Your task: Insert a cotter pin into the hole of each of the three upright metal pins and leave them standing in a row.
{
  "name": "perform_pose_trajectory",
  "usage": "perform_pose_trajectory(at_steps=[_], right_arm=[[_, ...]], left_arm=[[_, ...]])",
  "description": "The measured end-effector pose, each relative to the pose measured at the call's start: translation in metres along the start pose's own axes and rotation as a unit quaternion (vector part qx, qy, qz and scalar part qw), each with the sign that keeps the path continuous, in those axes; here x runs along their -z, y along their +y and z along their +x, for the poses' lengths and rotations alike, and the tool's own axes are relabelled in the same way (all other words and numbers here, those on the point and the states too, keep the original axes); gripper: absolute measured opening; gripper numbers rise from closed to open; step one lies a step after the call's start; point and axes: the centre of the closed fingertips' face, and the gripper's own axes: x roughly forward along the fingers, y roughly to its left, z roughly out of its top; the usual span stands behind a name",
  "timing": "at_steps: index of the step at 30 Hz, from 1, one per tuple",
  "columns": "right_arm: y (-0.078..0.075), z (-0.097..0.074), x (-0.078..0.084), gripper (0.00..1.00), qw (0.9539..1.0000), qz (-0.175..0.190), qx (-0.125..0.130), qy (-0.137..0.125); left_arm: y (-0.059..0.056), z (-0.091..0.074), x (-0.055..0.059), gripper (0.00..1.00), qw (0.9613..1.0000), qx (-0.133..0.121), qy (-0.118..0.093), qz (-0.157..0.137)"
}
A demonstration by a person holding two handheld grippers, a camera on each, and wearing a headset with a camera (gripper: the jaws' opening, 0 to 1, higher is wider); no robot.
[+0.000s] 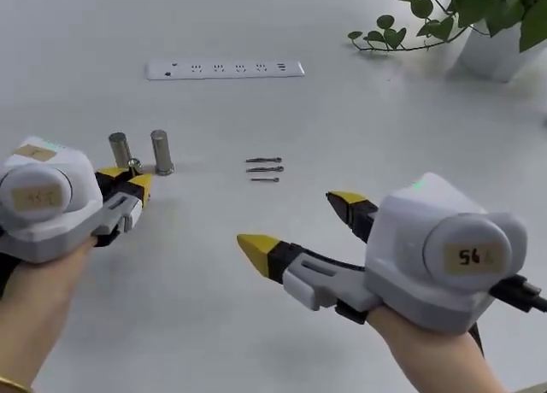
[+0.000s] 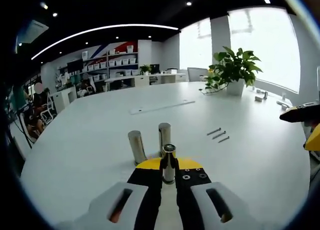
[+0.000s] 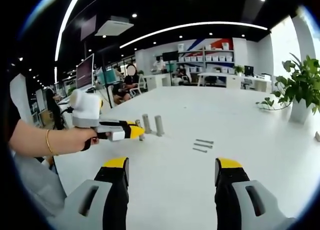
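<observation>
Held right gripper (image 1: 295, 220) wide and empty, nearest. Clamped 1 metal pin (image 2: 169, 160) in left gripper (image 1: 128, 176), just before 2 standing metal pins (image 2: 164, 135). Seemingly first insertion pending; next called for pinching 1 of 3 loose cotter pins (image 1: 264, 168) beyond.

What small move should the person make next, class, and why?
Probably reach the right gripper toward the cotter pins and grasp one. It is open and empty, the cotter pins lie loose on the table, and the left gripper clamps a metal pin.
</observation>
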Motion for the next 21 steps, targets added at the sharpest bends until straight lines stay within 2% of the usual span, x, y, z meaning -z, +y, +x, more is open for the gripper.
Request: perform_pose_trajectory(at_steps=[8,15,21], right_arm=[[0.002,-0.004,-0.004,0.67,1.0000,0.001,-0.003,-0.007],[0.004,-0.008,-0.003,0.66,0.9999,0.001,-0.013,-0.002],[0.004,-0.009,-0.001,0.66,0.9999,-0.001,-0.012,0.001]], left_arm=[[-0.009,-0.013,0.004,0.06,0.9998,-0.013,-0.001,-0.017],[-0.021,-0.018,0.017,0.06,0.9997,-0.013,0.010,-0.015],[-0.025,-0.019,0.021,0.06,0.9996,-0.013,0.010,-0.021]])
